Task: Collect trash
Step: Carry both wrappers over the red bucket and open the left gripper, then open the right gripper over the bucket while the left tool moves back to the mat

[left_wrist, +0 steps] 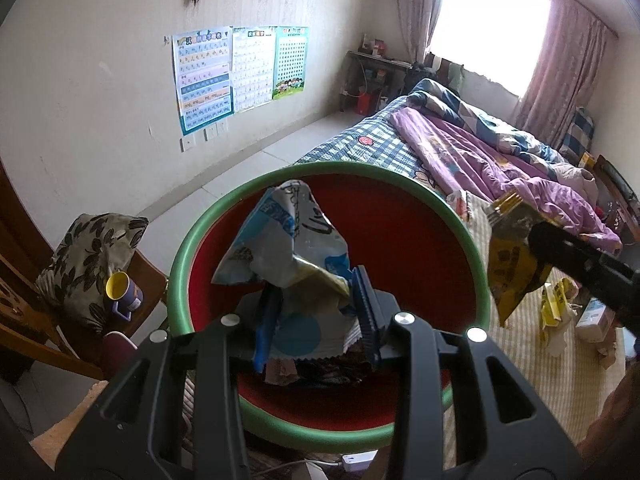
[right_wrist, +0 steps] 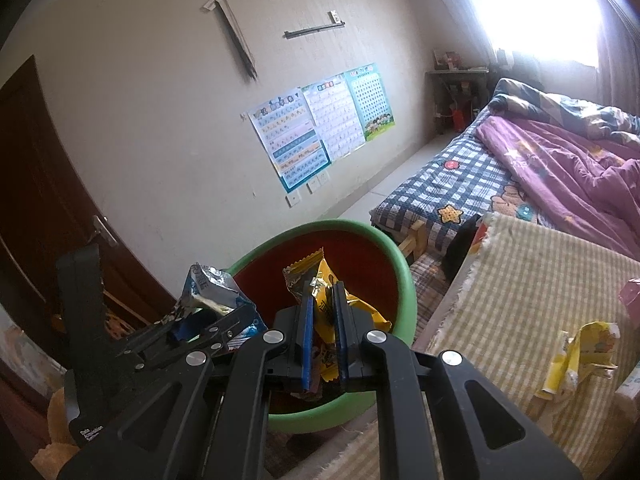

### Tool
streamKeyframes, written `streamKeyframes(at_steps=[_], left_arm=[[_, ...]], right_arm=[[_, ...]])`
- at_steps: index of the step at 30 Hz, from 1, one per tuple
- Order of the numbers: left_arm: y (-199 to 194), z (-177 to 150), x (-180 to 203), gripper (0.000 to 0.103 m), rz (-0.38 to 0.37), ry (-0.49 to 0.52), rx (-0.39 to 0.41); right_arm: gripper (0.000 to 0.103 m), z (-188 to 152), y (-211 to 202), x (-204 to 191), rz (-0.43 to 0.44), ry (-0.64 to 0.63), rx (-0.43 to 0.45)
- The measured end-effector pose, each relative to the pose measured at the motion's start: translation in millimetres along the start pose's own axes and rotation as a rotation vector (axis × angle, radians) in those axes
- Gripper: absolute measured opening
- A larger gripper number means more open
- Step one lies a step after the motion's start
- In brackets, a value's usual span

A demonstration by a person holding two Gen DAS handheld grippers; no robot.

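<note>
Left gripper clamps a blue-white wrapper above the red, green-rimmed bin; right gripper, alongside, clamps a yellow wrapper.

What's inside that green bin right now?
The green bin shows only its bare red inside. The blue wrapper and yellow wrapper, each clamped in a hand-held gripper, hide part of the bottom.

Blown-out window glare (upper right), dim foreground, fisheye-bent edges, dark corners
</note>
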State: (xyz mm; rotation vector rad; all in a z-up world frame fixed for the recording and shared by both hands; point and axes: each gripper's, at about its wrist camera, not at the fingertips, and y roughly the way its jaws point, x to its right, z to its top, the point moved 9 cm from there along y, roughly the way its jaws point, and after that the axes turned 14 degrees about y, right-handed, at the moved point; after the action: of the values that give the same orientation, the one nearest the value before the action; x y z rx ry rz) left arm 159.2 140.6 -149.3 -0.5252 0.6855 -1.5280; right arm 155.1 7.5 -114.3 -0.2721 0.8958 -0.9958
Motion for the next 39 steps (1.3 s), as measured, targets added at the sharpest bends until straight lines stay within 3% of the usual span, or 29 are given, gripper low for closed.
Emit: streamKeyframes(at_steps=[5, 8, 11, 15, 29, 35, 39], left_arm=[[1, 0, -1, 0.035, -0.007, 0.001, -0.001], [1, 0, -3, 0.046, -0.001, -0.012, 0.007], [1, 0, -3, 0.062, 0.002, -0.020, 0.015], [0, 0, 0, 0.069, 0.017, -0.008, 0.022], [-11, -10, -1, 0.070, 0.060, -0.024, 0.040], [-15, -18, 9, 0.070, 0.105, -0.014, 0.041], [-22, -25, 23, 0.070, 0.118, 0.022, 0.026]], right_arm=[[0.012, -1, 6, -3, 0.003, 0.007, -0.007], [0.020, 0, 6, -2, 0.011, 0.030, 0.001], [0.039, 2, 3, 3, 0.011, 0.052, 0.013], [0.042, 5, -2, 6, 0.012, 0.063, 0.026], [0.042, -3, -26, 23, 0.002, 0.070, 0.011], [0.044, -10, -67, 54, -0.054, 0.055, 0.041], [0.048, -20, -102, 95, -0.130, 0.066, 0.056]])
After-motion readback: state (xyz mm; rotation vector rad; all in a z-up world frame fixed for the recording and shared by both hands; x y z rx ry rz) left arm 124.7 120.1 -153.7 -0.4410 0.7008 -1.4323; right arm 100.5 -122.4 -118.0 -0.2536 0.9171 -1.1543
